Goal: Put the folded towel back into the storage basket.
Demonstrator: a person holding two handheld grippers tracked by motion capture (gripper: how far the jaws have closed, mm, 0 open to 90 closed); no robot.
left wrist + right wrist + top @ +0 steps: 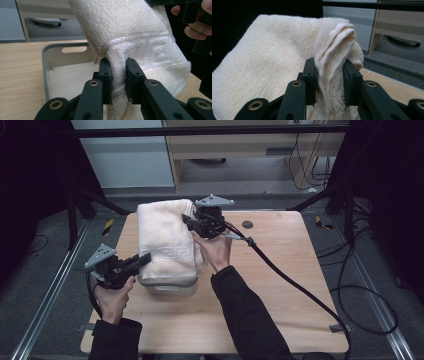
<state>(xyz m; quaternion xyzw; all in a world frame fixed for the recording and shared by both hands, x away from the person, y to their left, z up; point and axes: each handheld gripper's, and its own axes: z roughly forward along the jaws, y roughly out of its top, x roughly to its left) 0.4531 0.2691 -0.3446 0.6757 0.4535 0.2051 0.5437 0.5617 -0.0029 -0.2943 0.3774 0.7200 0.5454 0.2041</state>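
Terry towel (unlabelled) | both tongs clamp it | over bin

Light wooden counter with rounded corners stands on grey carpet floor. Metal floor rails run along both sides. Behind counter, pale wooden cabinet and light grey wall panel. Black frame bar crosses top. Black-yellow tape marks lie on floor. Sides of room dark.
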